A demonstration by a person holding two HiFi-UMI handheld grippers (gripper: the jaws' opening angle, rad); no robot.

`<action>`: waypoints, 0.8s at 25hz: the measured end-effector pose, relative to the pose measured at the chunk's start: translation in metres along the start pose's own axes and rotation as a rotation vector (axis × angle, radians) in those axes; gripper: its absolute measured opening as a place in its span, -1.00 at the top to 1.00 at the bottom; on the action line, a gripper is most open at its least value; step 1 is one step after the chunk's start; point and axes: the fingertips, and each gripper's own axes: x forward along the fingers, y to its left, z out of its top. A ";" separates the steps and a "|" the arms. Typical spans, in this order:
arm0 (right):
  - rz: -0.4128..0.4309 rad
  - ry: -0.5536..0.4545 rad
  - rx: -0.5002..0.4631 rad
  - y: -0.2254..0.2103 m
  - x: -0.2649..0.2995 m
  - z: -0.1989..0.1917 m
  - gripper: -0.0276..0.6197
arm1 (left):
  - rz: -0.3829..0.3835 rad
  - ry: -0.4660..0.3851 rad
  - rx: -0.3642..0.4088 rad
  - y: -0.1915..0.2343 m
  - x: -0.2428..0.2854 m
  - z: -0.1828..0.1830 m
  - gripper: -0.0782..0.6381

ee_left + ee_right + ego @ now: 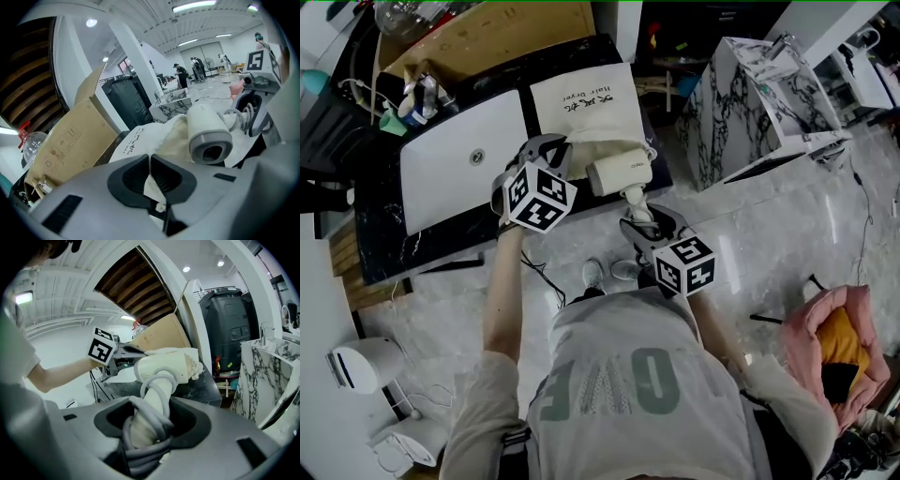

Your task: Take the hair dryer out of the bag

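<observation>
While the left gripper [150, 161] pinches the cream fabric bag [581, 103], only its view shows the mouth of the white plastic hair dryer [206, 129] facing it; the barrel lies along the black bench's [380, 234] near edge, the right gripper [150, 425] clamping the handle.

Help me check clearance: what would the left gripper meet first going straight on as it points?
The bag, whose cloth the left gripper pinches; the hair dryer seems to lie right of that line.

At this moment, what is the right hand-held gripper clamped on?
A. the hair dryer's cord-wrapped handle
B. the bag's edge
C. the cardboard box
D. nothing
A: in the right gripper view the right hand-held gripper grips the handle of the hair dryer, with the cord wound round it.
</observation>
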 end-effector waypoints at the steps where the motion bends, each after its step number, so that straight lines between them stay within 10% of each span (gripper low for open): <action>1: 0.000 -0.016 0.004 0.000 -0.004 0.005 0.15 | -0.011 0.009 0.005 -0.004 0.002 -0.002 0.67; 20: -0.063 -0.126 0.041 -0.021 -0.038 0.041 0.15 | -0.229 0.157 0.084 -0.078 0.031 -0.039 0.67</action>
